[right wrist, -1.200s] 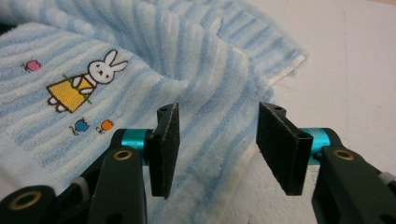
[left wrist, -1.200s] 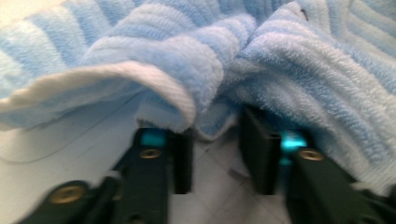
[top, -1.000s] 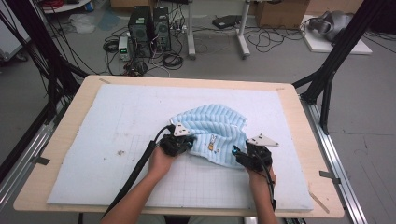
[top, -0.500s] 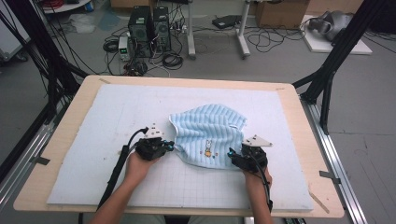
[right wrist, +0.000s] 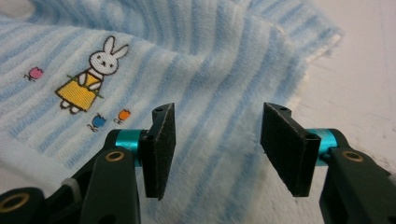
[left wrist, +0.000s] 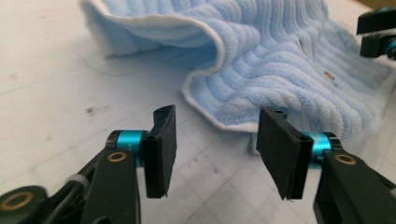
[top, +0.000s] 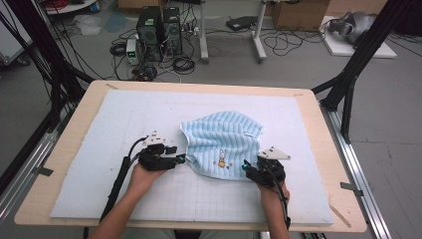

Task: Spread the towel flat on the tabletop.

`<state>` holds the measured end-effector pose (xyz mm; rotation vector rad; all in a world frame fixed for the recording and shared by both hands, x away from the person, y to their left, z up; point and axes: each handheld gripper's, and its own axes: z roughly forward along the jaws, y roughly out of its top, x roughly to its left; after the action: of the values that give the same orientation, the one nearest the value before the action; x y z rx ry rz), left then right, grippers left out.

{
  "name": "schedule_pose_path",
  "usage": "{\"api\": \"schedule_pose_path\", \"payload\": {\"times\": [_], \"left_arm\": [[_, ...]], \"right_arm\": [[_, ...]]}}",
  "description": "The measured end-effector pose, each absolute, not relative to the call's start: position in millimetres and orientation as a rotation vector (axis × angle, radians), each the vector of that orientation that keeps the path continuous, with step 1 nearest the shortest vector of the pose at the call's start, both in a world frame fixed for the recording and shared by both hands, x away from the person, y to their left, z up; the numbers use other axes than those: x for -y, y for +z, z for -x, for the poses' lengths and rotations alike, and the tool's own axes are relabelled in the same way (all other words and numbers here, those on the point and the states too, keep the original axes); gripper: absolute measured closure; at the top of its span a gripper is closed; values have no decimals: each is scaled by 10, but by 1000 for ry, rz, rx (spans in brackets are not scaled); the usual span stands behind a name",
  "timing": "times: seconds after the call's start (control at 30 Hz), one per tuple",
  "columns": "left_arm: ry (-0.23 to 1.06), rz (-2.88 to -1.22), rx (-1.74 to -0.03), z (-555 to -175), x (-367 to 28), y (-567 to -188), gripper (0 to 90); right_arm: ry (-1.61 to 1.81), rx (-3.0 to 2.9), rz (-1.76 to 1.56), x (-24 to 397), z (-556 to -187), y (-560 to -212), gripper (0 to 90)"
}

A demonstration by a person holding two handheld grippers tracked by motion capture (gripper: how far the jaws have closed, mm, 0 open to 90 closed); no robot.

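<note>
High view: a small blue striped towel [top: 222, 144] lies rumpled near the middle of a pale gridded mat [top: 99, 129] on a wooden table [top: 318, 124]. A person's two hands each hold a black two-jaw claw. The left claw [top: 183, 160] sits just beside the towel's near left edge. The right claw [top: 244, 166] sits at the towel's near right corner.

Left gripper view: the left claw [left wrist: 214, 149] stands open with nothing between its pads, the towel's white-trimmed edge [left wrist: 205, 84] lying just ahead.

Right gripper view: the right claw [right wrist: 215, 144] is also open, poised over the striped cloth near an embroidered rabbit [right wrist: 88, 74], with no pinch on the fabric.

The work appears to be spreading or folding the towel, and it looks far from finished: the cloth is still bunched, with a curled fold along its left side, and neither claw grips it.

Compared with a second ago, the left hand has slid leftward off the towel, its jaws have just been opening with nothing between them, and the cloth lies a little wider.
</note>
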<state>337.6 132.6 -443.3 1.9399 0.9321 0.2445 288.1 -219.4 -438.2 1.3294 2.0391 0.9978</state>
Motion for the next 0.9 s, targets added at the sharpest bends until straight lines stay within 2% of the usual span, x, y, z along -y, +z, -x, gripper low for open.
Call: {"api": "schedule_pose_path", "payload": {"times": [0.17,0.3,0.33,0.37,0.4,0.43,0.47,0.7,0.9], "left_arm": [[176,-1937,-941,-3454,-1105,-4487,403],[291,-2051,-909,-3453,-946,-4505,404],[371,-2100,-883,-3432,-914,-4493,459],[375,-2108,-869,-3428,-914,-4487,527],[356,-2110,-866,-3426,-930,-4476,636],[389,-2128,-858,-3415,-937,-4470,790],[387,-2136,-850,-3416,-946,-4468,836],[350,-2133,-838,-3328,-1164,-4450,851],[316,-2053,-855,-3145,-1494,-4435,849]], "right_arm": [[990,-2010,-1370,2347,-2806,-4371,427],[971,-2013,-1358,2426,-2752,-4371,462],[974,-2021,-1354,2435,-2749,-4377,472],[966,-2031,-1351,2434,-2737,-4382,474],[960,-2036,-1347,2432,-2730,-4384,475],[965,-2039,-1346,2433,-2727,-4386,473],[964,-2038,-1346,2432,-2725,-4384,472],[976,-2051,-1342,2410,-2741,-4388,479],[999,-2120,-1311,2311,-2745,-4410,497]]}}
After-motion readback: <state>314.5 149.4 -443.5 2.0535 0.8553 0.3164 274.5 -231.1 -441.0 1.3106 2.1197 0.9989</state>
